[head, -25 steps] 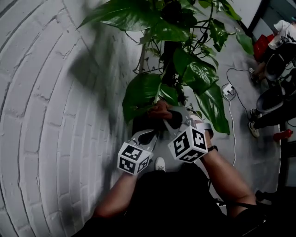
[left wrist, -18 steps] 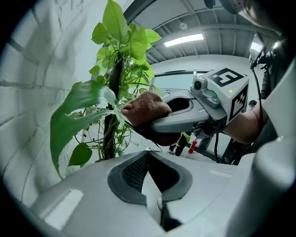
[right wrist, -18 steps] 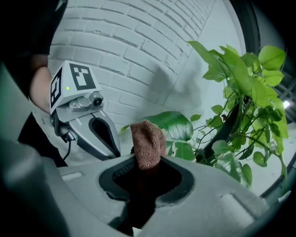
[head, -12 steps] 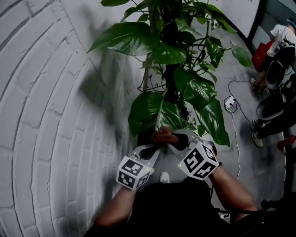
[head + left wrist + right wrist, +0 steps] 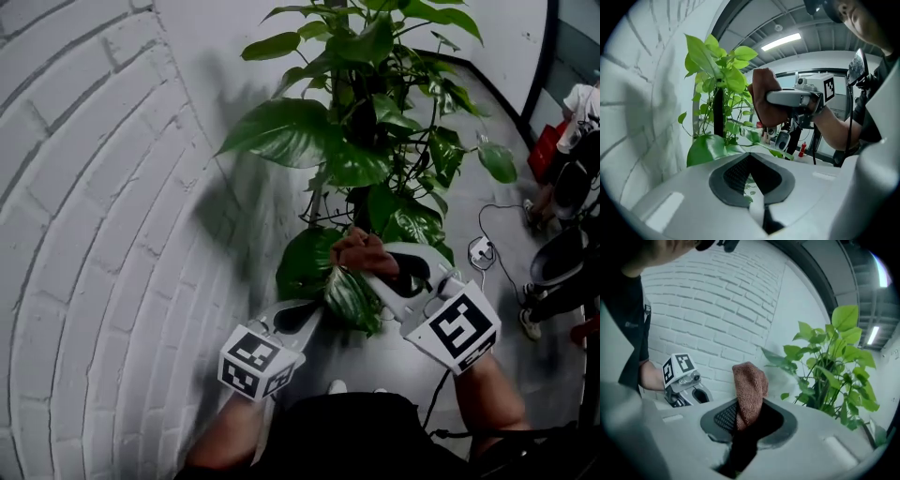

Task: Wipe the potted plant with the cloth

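Observation:
The potted plant [image 5: 361, 122] stands against the wall, with broad green leaves [image 5: 723, 77] on a dark pole; its pot is hidden beneath them. My right gripper [image 5: 370, 272] is shut on a reddish-brown cloth [image 5: 361, 251], and the bunched cloth [image 5: 750, 390] sticks up from its jaws. The cloth rests against the top of a low dark leaf [image 5: 352, 300]. My left gripper [image 5: 314, 314] reaches the same leaf from the left, its jaws closed on the leaf's edge [image 5: 740, 149]. In the left gripper view the cloth [image 5: 764, 103] hangs just beyond that leaf.
A white brick wall [image 5: 103, 216] fills the left side. A power strip with a cable [image 5: 481, 251] lies on the grey floor to the right. Farther right are a seated person's legs and shoes [image 5: 553, 272] and a red object [image 5: 544, 150].
Both grippers have lifted from low by the pot up into the foliage. The right one carried the cloth up and right onto the low leaf; the left followed to that leaf's edge.

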The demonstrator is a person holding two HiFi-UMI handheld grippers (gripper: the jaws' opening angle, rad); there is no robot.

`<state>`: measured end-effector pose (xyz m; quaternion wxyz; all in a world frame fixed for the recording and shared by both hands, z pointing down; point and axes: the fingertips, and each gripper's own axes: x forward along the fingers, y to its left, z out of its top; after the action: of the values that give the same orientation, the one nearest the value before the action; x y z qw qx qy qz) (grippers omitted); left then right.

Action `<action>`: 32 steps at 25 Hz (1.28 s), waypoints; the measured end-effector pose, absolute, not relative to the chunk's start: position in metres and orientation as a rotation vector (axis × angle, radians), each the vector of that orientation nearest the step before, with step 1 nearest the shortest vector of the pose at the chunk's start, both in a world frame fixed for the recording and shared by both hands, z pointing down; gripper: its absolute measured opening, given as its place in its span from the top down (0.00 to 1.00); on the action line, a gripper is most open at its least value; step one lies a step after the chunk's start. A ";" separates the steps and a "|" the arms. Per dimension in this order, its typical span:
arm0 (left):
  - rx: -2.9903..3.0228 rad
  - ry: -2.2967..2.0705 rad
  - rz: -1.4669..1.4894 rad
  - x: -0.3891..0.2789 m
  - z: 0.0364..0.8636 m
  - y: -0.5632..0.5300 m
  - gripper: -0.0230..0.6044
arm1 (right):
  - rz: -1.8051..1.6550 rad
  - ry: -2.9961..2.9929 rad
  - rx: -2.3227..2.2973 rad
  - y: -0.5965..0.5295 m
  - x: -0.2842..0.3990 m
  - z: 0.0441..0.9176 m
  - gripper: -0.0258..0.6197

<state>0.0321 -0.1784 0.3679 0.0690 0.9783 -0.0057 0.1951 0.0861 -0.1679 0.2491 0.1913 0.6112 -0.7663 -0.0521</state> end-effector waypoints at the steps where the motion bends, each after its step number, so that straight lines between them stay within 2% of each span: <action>1: 2.962 -0.026 0.571 0.038 0.358 -0.181 0.94 | -0.171 -2.154 1.741 -0.169 0.093 0.234 0.85; 6: 3.035 -0.095 0.494 0.068 0.322 -0.203 0.94 | -0.300 -2.068 1.821 -0.177 0.129 0.179 0.85; 15: 3.077 -0.276 0.482 0.126 0.298 -0.253 0.94 | -0.386 -1.927 1.822 -0.235 0.180 0.147 0.85; 24: 3.103 -0.387 0.482 0.170 0.275 -0.291 0.94 | -0.305 -1.886 1.770 -0.296 0.210 0.162 0.85; 32: 3.165 -0.417 0.460 0.186 0.259 -0.298 0.94 | -0.292 -1.902 1.645 -0.313 0.194 0.186 0.85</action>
<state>0.1863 -0.2981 0.2592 -0.0420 0.9804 -0.1292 0.1424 0.1943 -0.3135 0.1859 0.3004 0.6197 -0.7168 -0.1098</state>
